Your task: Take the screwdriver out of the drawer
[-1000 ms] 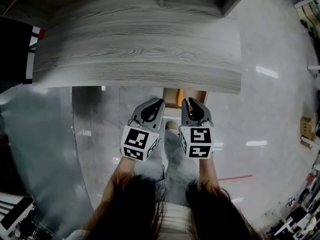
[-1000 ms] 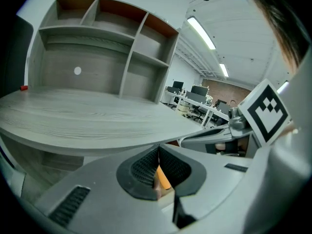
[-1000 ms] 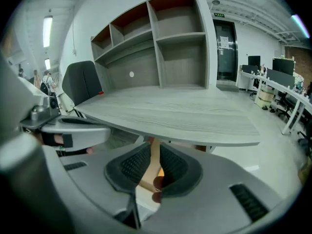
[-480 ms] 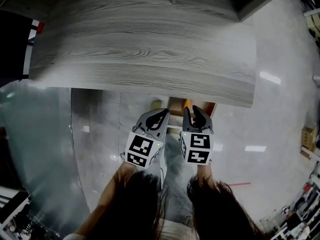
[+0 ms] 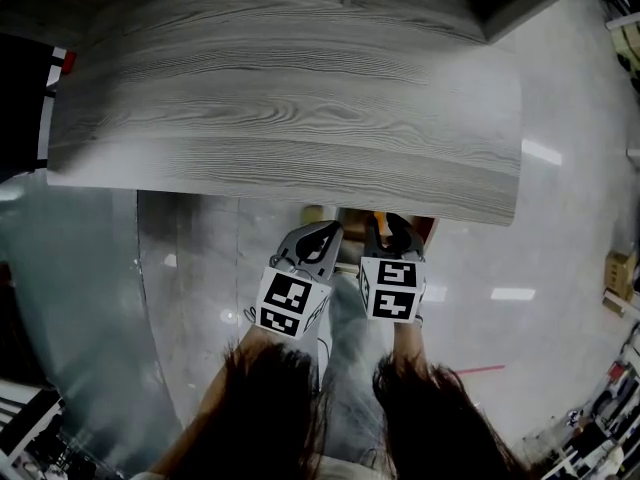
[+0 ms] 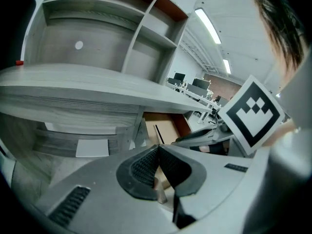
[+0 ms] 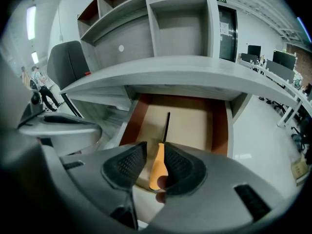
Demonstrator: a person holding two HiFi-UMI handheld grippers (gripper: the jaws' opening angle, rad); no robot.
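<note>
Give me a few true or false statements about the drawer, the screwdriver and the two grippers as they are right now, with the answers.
1. The drawer under the desk top is open. True.
2. The screwdriver has a blue handle. False: the handle is orange and the shaft is black.
3. The left gripper has its jaws wide apart. False: they are together, with nothing between them.
4. The right gripper has its jaws apart, with the screwdriver's handle showing between them. True.
5. The screwdriver lies on the desk top. False: it lies in the drawer.
</note>
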